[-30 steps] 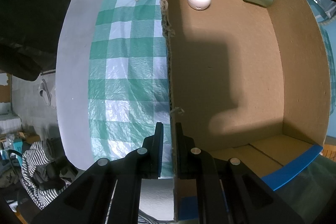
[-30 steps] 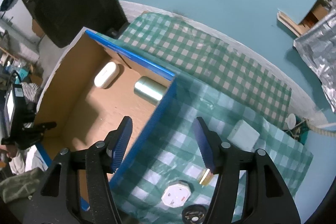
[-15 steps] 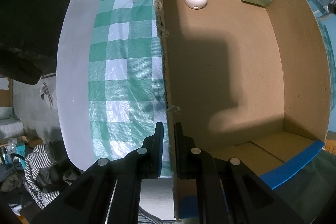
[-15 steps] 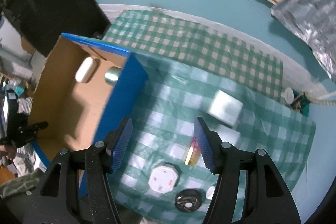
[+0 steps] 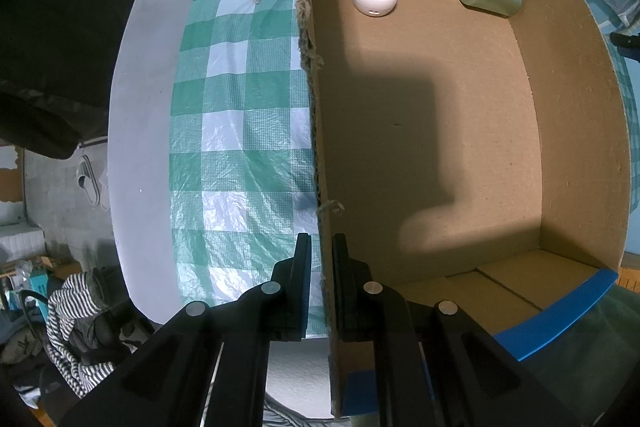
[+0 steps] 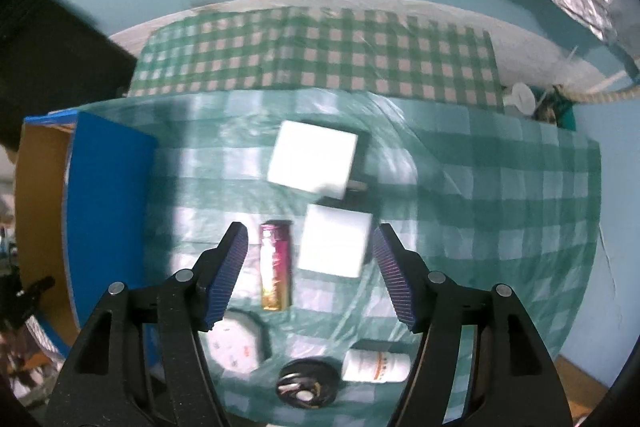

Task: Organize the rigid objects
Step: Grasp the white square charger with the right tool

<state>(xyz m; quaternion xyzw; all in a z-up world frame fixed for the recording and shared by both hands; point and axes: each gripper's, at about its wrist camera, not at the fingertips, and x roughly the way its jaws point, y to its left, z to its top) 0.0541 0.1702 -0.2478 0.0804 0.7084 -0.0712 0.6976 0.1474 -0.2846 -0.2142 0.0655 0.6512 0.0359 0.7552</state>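
Left wrist: left gripper [image 5: 321, 247] clenched on box wall [image 5: 316, 155], right gripper [image 6: 310, 247] released over tablecloth [image 6: 500, 211]

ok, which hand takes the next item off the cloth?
Right. Its tongs hang open over the pink tube and white block. The left tongs are clamped on the box wall.
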